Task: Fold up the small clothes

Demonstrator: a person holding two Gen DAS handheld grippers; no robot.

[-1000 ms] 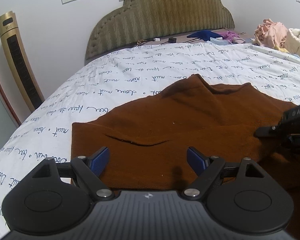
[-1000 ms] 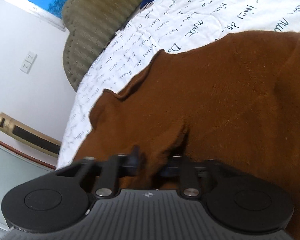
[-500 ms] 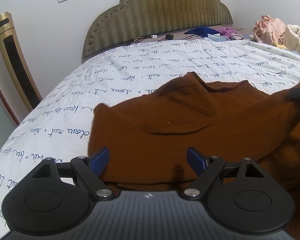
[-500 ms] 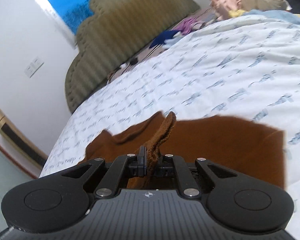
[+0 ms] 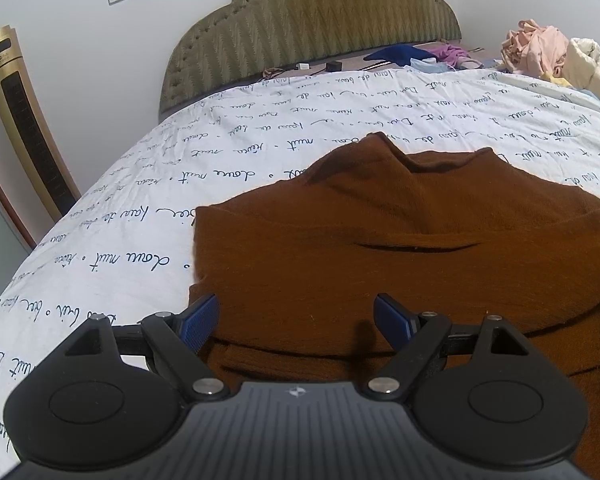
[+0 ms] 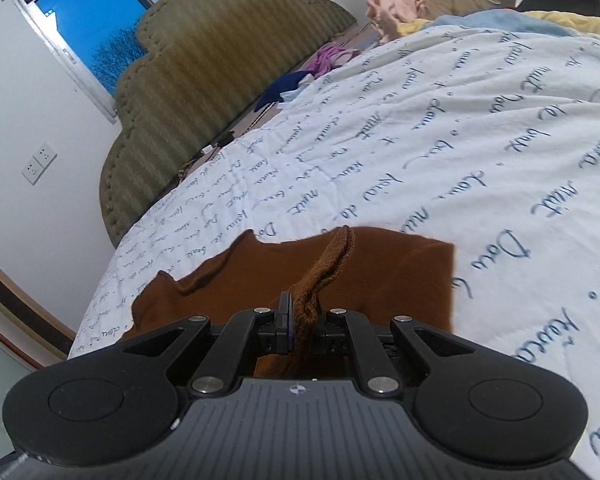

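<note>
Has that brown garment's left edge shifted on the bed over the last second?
Yes. In the left wrist view the brown garment has drawn rightward, uncovering more of the printed bedspread on the side of the gold tower fan.

Brown garment (image 5: 380,248), white script-printed bedspread (image 5: 228,148)

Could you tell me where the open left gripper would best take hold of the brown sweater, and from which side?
Probably the near left corner of the brown sweater, approached from the bare quilt on the left. The layered edges end there just by the left gripper, whose jaws stand open with nothing between them. The right gripper is shut on a raised fold.
</note>
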